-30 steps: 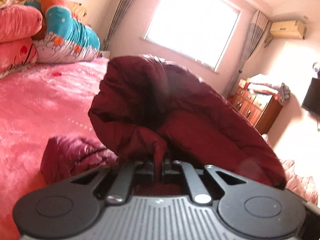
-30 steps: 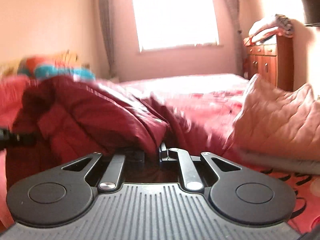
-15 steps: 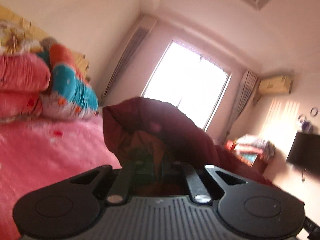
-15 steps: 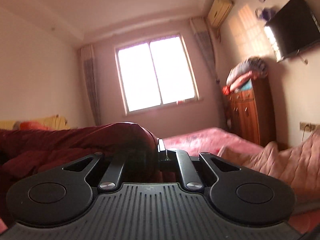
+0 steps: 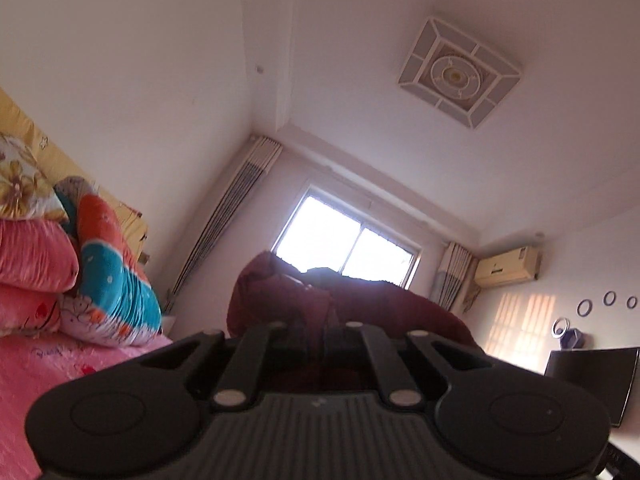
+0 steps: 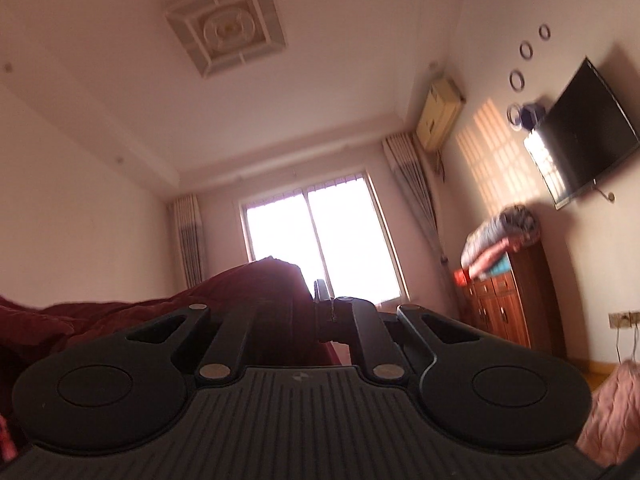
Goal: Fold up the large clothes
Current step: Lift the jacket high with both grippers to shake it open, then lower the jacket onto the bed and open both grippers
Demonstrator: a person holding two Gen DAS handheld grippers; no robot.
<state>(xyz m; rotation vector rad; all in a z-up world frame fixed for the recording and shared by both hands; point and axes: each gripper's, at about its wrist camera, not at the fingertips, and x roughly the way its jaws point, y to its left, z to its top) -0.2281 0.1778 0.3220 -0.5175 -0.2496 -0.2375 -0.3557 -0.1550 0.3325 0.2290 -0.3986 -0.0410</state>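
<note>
Step in hand, as I read it: the lift ahead of a fold. I have both grippers clamped on the dark red padded coat (image 5: 360, 308), one on each side, and both cameras tilt up at ceiling and window.

Left gripper (image 5: 316, 336): jaws fully closed, coat fabric bunched between them and rising at 12 o'clock just past the tips. Bulk of the coat runs off toward 3 o'clock. Pink bed (image 5: 48, 364) sits at 8 o'clock, stacked pillows (image 5: 108, 280) at 9.

Right gripper (image 6: 316, 312): jaws closed down on a fold of the same coat, which humps up at 12 o'clock and trails away to 9 o'clock. Right-hand finger (image 6: 322, 292) shows bare against the window (image 6: 320, 232); the left one is buried in cloth. Cabinet (image 6: 508, 300) at 3 o'clock, well apart.

Where the hem hangs I cannot tell; it is below both views.

Next move, my call: keep both grips tight, hold the two ends level and spread so the coat hangs flat, then carry it over the bed and lay it down along a fold line. Risk: thick slippery fabric sliding out of the jaws.
</note>
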